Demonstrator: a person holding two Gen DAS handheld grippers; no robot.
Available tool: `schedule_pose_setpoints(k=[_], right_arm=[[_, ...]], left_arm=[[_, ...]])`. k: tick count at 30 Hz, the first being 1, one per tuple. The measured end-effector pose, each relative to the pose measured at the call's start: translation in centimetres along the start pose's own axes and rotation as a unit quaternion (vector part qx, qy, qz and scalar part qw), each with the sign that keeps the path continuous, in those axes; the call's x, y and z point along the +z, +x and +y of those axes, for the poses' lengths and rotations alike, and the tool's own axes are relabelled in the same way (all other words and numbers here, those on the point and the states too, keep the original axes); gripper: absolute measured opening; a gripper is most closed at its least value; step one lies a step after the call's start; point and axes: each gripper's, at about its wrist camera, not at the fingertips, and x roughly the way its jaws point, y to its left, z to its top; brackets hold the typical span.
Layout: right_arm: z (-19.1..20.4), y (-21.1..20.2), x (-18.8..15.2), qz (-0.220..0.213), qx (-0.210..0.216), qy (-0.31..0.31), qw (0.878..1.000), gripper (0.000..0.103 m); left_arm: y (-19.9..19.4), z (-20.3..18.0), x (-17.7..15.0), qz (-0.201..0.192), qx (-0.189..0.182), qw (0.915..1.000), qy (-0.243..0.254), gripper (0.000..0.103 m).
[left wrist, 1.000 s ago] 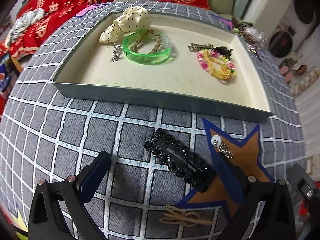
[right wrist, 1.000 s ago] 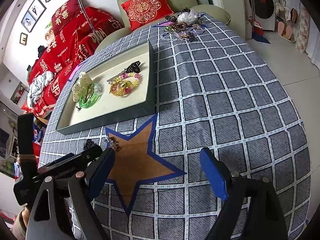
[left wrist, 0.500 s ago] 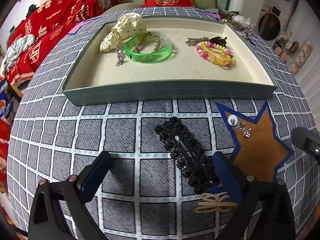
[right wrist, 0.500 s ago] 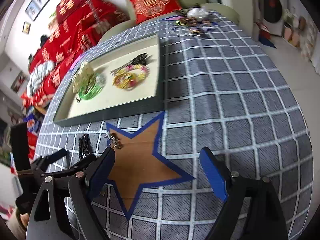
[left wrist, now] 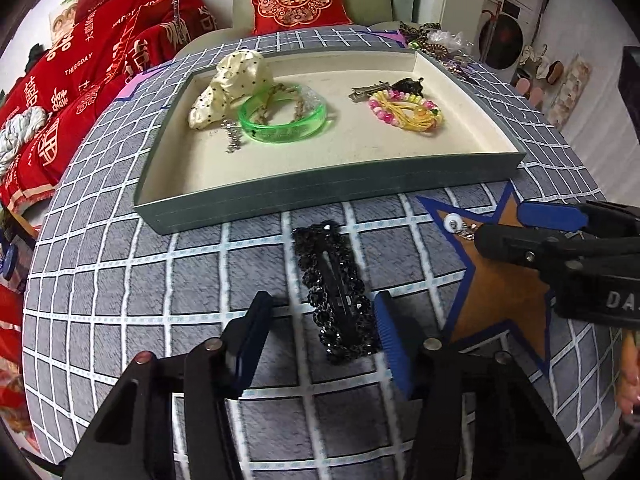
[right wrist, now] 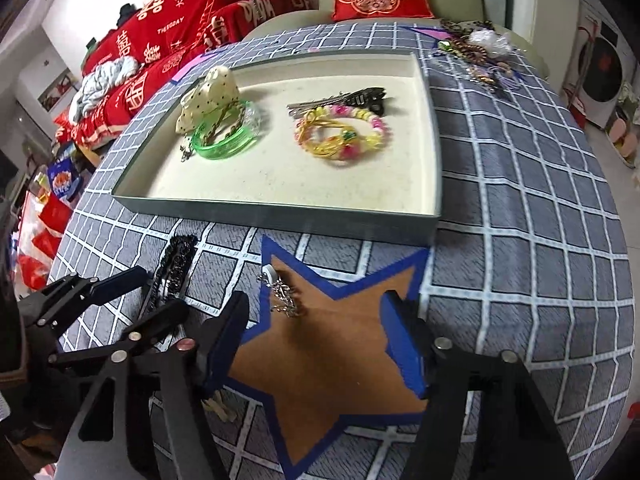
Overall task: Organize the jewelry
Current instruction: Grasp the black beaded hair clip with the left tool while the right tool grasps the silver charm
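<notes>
- The left gripper (left wrist: 316, 336) is held over the black beaded hair clip (left wrist: 334, 292), which lies on the checked desk (left wrist: 120, 280) just in front of the tray (left wrist: 320, 196); its fingers (left wrist: 390, 340) have just been closing and now stand half-narrowed astride the clip's near end, one pad at its edge, though a firm grip cannot be confirmed.
- The right gripper (right wrist: 320, 340) is held over the brown star mark (right wrist: 332, 360), also in front of the tray; its fingers have just been closing too, yet remain fairly wide, with the small silver-chained earring (right wrist: 280, 292) ahead of them and nothing pinched.
- Both pieces are judged to be left outside the tray only because they are not yet sorted.
- Inside the tray are kept a cream dotted scrunchie (left wrist: 232, 84), a green bangle (left wrist: 284, 120) with a braided cord, a beaded bracelet (left wrist: 408, 110) and metal clips.
- A loose heap of jewelry (right wrist: 476, 52) is left on the desk beyond the tray's far corner.
</notes>
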Motion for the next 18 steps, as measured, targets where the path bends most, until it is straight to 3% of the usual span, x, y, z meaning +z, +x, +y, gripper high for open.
schedule_pose_setpoints(k=[8,11,13,15,16,18], right_arm=[[2.5,1.3,0.0,0.002,-0.037,-0.069,0.997,0.055],[3.6,1.5,-0.2,-0.001,-0.057,-0.098,0.994,0.046],[4.4,1.5,-0.4,-0.002,-0.059,-0.114,0.992,0.03],[4.9,1.4,-0.5,0.0,-0.064,-0.119,0.991,0.024],[5.2,1.4,-0.5,0.001,-0.062,-0.118,0.991,0.015],[5.4,1.3,-0.6,0.0,-0.069,-0.114,0.991,0.015]], left_arm=[[0.2,0.9,0.1,-0.003,-0.006,1.0,0.0,0.058],[0.2,0.9,0.2,-0.004,-0.009,0.9999,0.002,0.055],[0.2,0.8,0.2,-0.005,-0.012,0.9999,0.005,0.044],[0.2,0.8,0.4,-0.004,-0.015,0.9998,0.007,0.038],[0.2,0.8,0.4,-0.003,-0.016,0.9998,0.009,0.038],[0.2,0.8,0.5,-0.005,-0.018,0.9998,0.011,0.038]])
